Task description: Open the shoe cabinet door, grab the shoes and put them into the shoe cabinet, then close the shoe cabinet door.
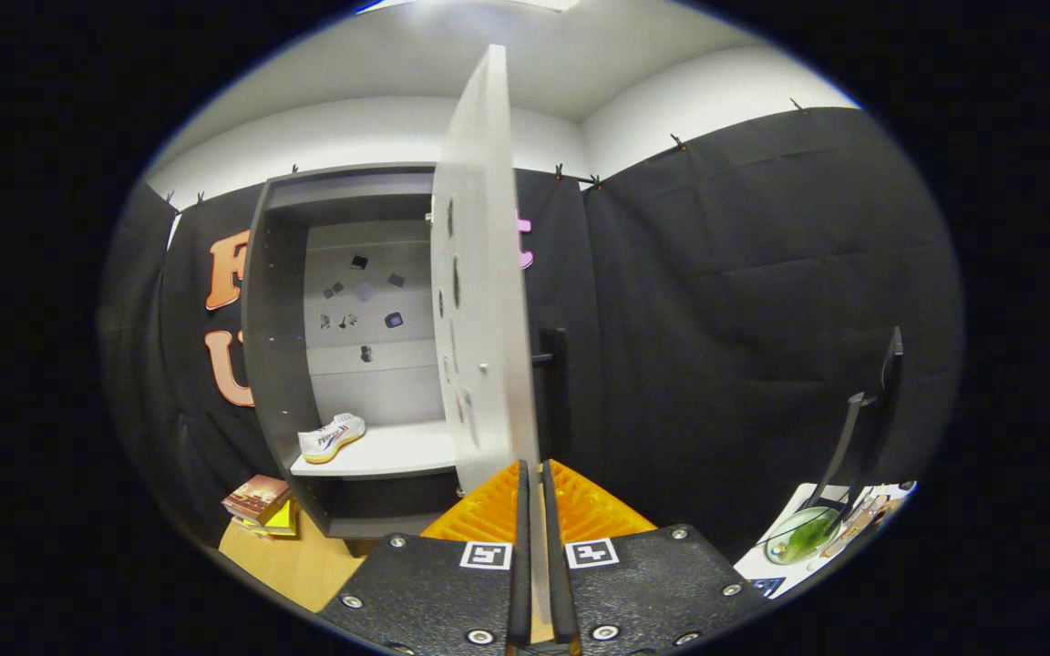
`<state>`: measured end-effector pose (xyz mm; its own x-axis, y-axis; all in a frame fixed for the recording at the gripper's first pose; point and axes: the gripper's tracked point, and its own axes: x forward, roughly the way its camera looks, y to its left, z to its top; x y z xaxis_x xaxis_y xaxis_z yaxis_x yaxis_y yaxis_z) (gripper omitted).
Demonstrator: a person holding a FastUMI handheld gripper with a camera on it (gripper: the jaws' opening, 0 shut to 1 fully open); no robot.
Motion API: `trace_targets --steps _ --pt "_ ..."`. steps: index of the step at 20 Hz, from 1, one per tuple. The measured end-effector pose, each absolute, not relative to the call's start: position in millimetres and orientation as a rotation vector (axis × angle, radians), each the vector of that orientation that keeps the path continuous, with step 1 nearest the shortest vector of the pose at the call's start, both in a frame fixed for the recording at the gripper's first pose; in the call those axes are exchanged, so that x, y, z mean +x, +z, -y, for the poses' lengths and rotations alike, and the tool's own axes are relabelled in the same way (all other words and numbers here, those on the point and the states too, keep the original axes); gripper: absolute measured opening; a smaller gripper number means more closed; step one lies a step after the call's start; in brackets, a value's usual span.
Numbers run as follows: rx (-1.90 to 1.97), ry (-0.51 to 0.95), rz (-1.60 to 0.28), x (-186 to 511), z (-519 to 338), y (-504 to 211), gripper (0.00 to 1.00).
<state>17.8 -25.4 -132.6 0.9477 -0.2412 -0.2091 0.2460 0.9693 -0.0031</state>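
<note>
The gripper (536,510) is clenched on the lower free edge of the shoe cabinet door (479,301), both fingers (519,547) pressing the thin panel between them. The door stands swung wide, edge-on to the gripper. Inside the shoe cabinet (279,301), one white sneaker (331,437) sits on the shelf (388,453), left of the door. The door looks a stiff, light board; its dark handle (554,374), just right of the panel, offers the surer hold. The hinges are hard to make out, and a second shoe cannot be confirmed. Books (261,504) lie below the cabinet.
</note>
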Motion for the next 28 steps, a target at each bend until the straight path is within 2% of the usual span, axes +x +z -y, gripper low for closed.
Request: trace_targets --steps 5,8,16,19,21,23,28 --pt "-0.012 -0.131 -0.249 16 -15 -149 0.08" --pt "0.009 -0.029 -0.323 21 -58 -179 0.15" --pt "0.010 0.162 -0.555 35 -134 -309 0.54" --pt "-0.001 0.217 -0.664 28 -153 -379 0.70" --pt "-0.011 0.238 -0.741 22 -161 -425 0.76" --pt "-0.036 0.242 -0.815 17 -165 -474 0.79" --pt "-0.094 0.249 -1.001 -8 -161 -574 0.80"
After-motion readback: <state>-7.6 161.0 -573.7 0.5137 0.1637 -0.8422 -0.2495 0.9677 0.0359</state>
